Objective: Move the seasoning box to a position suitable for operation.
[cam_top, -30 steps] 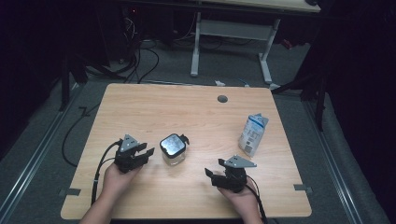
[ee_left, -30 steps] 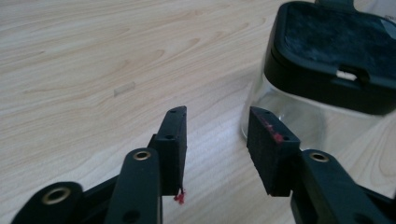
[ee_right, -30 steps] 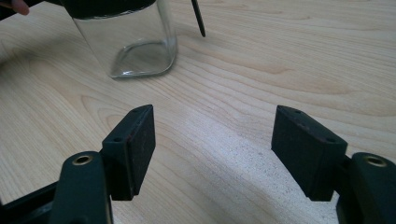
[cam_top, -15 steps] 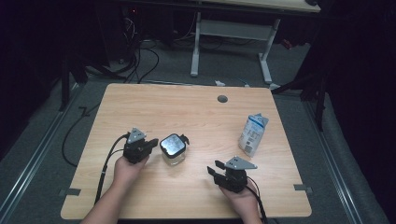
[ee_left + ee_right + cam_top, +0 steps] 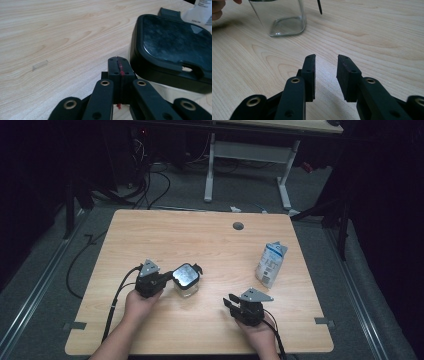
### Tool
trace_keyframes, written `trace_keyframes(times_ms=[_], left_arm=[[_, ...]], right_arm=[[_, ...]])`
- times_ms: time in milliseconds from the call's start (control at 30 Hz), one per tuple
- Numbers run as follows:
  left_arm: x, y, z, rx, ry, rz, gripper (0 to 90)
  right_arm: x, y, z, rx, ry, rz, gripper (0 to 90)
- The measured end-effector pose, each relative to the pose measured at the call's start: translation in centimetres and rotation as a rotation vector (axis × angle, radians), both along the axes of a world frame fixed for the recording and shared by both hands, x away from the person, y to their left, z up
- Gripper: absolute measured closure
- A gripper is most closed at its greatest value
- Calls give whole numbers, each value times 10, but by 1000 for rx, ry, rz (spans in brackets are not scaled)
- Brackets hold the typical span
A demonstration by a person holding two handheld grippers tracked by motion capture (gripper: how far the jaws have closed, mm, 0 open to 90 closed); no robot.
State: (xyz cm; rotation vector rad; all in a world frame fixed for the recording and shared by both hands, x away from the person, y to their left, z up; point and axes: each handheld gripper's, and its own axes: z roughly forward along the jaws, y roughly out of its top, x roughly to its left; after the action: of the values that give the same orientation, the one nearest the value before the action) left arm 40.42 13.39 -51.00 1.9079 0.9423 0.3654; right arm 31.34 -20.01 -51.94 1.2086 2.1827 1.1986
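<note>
A square glass jar [image 5: 186, 280] with a dark lid [image 5: 172, 47] stands on the wooden table [image 5: 200, 240], left of centre. My left gripper [image 5: 166, 279] lies just left of the jar. Its jaws are shut with nothing between them [image 5: 118, 65], and their tips sit beside the lid's edge. My right gripper [image 5: 231, 301] rests near the front edge and points toward the jar [image 5: 282, 20]. Its jaws [image 5: 326, 65] have just been closing. They now stand partly apart, with only bare table between them.
A blue-and-white carton [image 5: 271, 264] stands at the right side of the table. A round cable hole [image 5: 238, 226] lies near the far edge. A small strip of clear tape [image 5: 40, 65] sticks to the tabletop. Cables and a white desk frame [image 5: 210, 165] lie beyond.
The left gripper's jaws have shut and it has edged right, closer to the jar. The right gripper's jaws have narrowed from wide open; that hand has stayed put.
</note>
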Motion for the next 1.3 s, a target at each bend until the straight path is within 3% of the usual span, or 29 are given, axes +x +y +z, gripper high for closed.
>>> trace_keyframes(times_ms=[367, 967, 1300], left_arm=[[-17, -7, 0, -14, -11, -35, 900], [-56, -28, 0, -35, -19, -116, 900], [-67, -41, 0, -39, -20, -162, 900]], right_arm=[[0, -1, -1, -8, 5, -9, 694], [1, -4, -2, -6, 8, -22, 696], [1, -4, -3, -8, 10, -24, 696]])
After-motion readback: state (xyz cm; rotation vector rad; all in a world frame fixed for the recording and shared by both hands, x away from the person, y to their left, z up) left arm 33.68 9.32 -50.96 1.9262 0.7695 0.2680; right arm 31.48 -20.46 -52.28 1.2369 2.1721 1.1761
